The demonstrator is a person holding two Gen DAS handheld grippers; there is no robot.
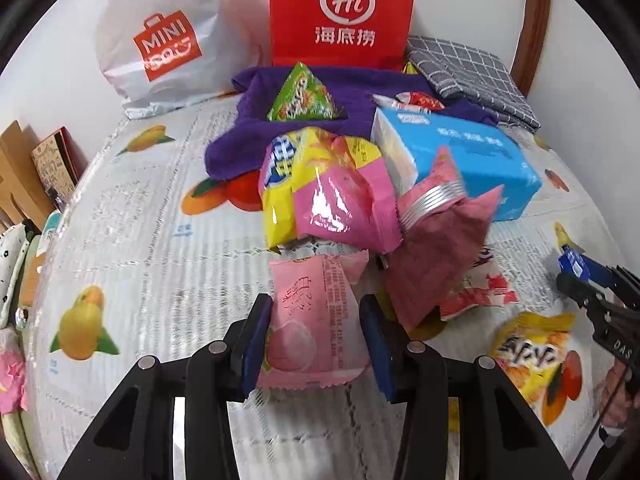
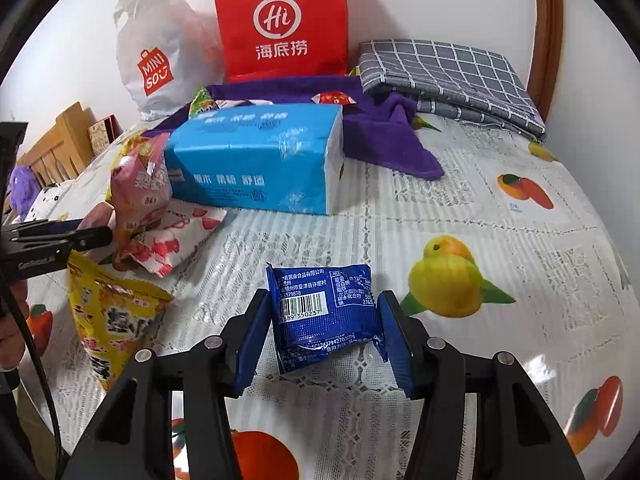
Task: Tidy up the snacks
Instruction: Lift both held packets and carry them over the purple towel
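Both grippers are loaded, so the step in hand looks like carrying two packets off to wherever the snacks are being gathered, most likely one of the bags standing behind the blue tissue pack (image 2: 256, 160). The left gripper (image 1: 316, 336) is clenched on a pale pink peach-print snack packet (image 1: 316, 320), its blue pads pressing the packet's two side edges, just in front of the loose heap of pink and yellow snack bags (image 1: 328, 196) that leans on the tissue pack's near-left corner. The right gripper (image 2: 324, 320) grasps a dark blue snack packet (image 2: 324, 312) the same way, barcode side up, held over the fruit-print tablecloth (image 2: 500, 208) well in front of the tissue pack. To do this well, I would keep the squeeze only firm enough to stop slipping, since both packets seem soft and may hold something crushable. Lift the pink packet straight up before moving it, so that it does not drag the heap behind it. The red Haidilao paper bag (image 2: 280, 20) stands upright directly behind the tissue pack, the white Miniso bag (image 2: 160, 52) behind and to its left; the purple towel (image 2: 384, 136) lies between them and the pack. Whether either bag's mouth is open cannot be told, so approach from above and release only once the packet is inside.
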